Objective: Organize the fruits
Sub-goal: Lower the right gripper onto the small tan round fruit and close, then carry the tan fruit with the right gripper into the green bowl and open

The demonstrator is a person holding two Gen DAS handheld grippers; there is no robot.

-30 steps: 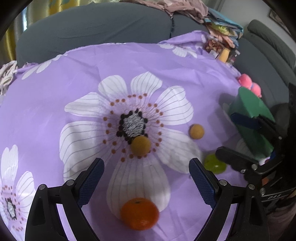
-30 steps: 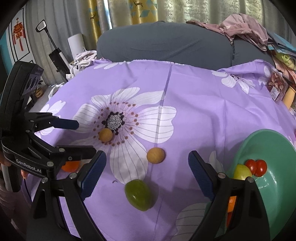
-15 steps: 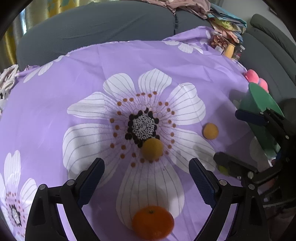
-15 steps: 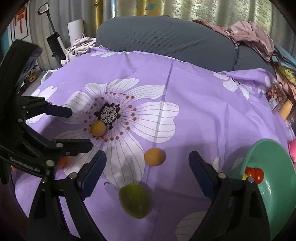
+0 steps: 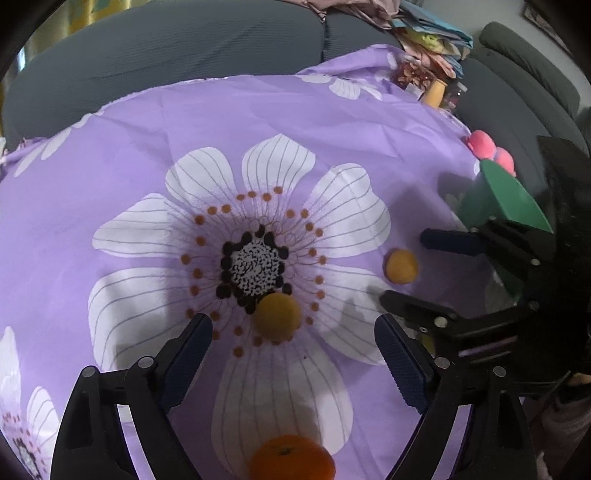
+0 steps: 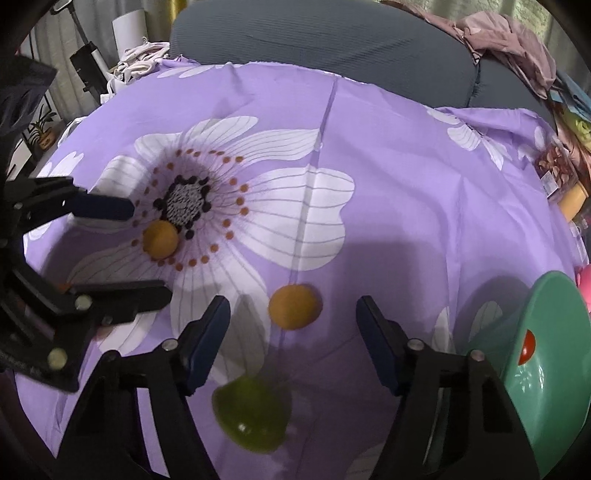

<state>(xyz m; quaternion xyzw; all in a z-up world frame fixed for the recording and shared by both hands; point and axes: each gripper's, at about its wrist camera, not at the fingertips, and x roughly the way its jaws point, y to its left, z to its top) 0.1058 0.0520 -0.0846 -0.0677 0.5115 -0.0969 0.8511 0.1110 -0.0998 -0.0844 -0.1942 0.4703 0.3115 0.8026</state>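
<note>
Fruits lie on a purple flowered cloth (image 5: 147,147). My left gripper (image 5: 293,334) is open, with a yellow-orange round fruit (image 5: 277,315) between and just beyond its fingertips; an orange (image 5: 291,461) lies below it near the frame's bottom. My right gripper (image 6: 293,317) is open around a second yellow-orange fruit (image 6: 294,306), also in the left wrist view (image 5: 401,266). A green fruit (image 6: 251,413) lies under the right gripper. The green bowl (image 6: 554,369) at the right holds a red fruit (image 6: 527,347).
A grey sofa (image 6: 332,33) with piled clothes stands behind the cloth. Pink round objects (image 5: 487,147) and a snack packet with a yellow cup (image 6: 569,192) sit at the cloth's right edge. The two grippers are close side by side.
Both grippers have moved forward and lower toward the cloth. The left one has closed in on the fruit by the flower's centre, the right one on the other yellow-orange fruit, passing over the green fruit.
</note>
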